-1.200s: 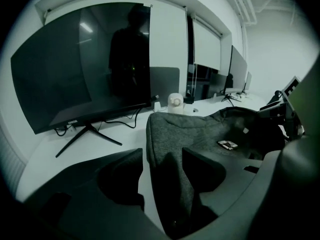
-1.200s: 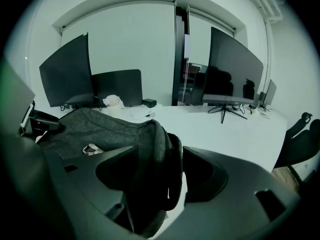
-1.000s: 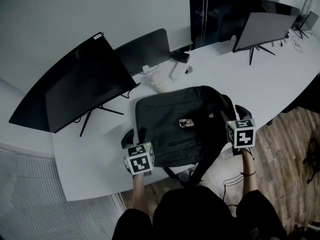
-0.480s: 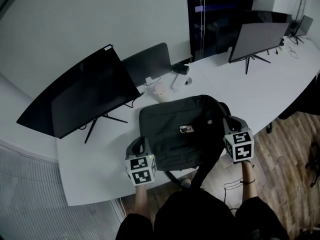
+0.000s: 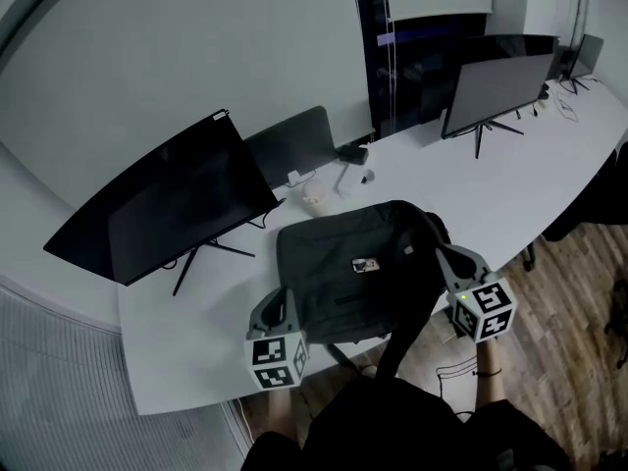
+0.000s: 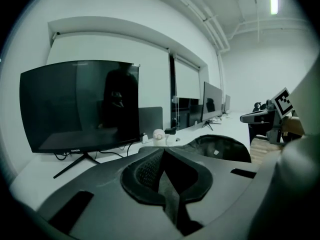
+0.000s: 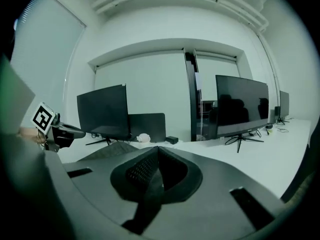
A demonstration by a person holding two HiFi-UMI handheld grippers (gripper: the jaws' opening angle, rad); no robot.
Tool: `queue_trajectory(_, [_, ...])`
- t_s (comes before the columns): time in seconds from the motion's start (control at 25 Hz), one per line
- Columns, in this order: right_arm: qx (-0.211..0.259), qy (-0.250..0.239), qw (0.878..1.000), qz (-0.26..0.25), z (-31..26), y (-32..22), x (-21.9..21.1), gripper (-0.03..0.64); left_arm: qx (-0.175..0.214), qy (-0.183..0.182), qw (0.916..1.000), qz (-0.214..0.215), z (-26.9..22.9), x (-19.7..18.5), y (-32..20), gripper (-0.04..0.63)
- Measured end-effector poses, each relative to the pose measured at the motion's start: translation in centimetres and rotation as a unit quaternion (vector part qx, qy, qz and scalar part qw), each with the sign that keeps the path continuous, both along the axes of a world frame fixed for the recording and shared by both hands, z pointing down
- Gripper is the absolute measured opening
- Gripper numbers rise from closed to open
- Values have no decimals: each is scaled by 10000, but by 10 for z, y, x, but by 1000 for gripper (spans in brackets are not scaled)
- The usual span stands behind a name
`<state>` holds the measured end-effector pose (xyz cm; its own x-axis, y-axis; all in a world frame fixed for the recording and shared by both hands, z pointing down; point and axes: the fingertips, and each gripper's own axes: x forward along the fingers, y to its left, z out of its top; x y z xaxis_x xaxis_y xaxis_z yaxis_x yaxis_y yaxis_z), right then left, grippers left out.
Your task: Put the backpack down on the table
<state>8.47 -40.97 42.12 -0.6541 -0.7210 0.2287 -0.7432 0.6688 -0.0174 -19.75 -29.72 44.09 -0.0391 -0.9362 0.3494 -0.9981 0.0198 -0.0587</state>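
Starting nearest the person, the left gripper [image 5: 275, 307] sits by the near-left corner of the backpack [image 5: 353, 283] and the right gripper [image 5: 454, 263] by its near-right side. In each gripper view the fingers are pressed together with nothing between them that I can make out. The bag lies beyond them, not in them. Whether either gripper touches the fabric I cannot tell.

The backpack lies flat on the white worktop [image 5: 196, 351], close to its near edge, with one shoulder strap [image 5: 400, 337] hanging over that edge toward the floor.

It looks soft: dark cloth, slumped and fairly flat, so probably lightly filled and not heavy. It should sag and fold when lifted rather than hold its shape. A pinch on a seam, a side edge or the strap should hold best, since a broad panel offers the fingers little to bite. The dangling strap could snag on the worktop's edge.

By count: two grippers, one backpack, one strap in view. Farther back there is one pale round object [image 5: 312, 199] and two small boxes [image 5: 349, 177]. Beyond those stand three monitors [image 5: 167, 199] on stands and one dark upright panel [image 5: 294, 145].
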Motion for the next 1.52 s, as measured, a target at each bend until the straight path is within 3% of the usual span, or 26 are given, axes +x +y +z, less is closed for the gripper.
queue_trajectory(0.12, [75, -403, 9991, -82, -9, 6, 2, 14, 165, 99, 9998, 69, -5, 7, 8, 17])
queue_trajectory(0.64, [385, -1165, 9924, 56, -50, 28, 11, 14, 928, 106, 9956, -19, -45, 3, 27, 15])
queue_trajectory(1.0, [425, -1146, 9923, 177, -47, 27, 18, 14, 1154, 196, 9930, -182, -52, -7, 32, 15])
queue_trajectory(1.52, [441, -1007, 9935, 299, -41, 22, 20, 14, 1129, 197, 9931, -260, -48, -17, 34, 15])
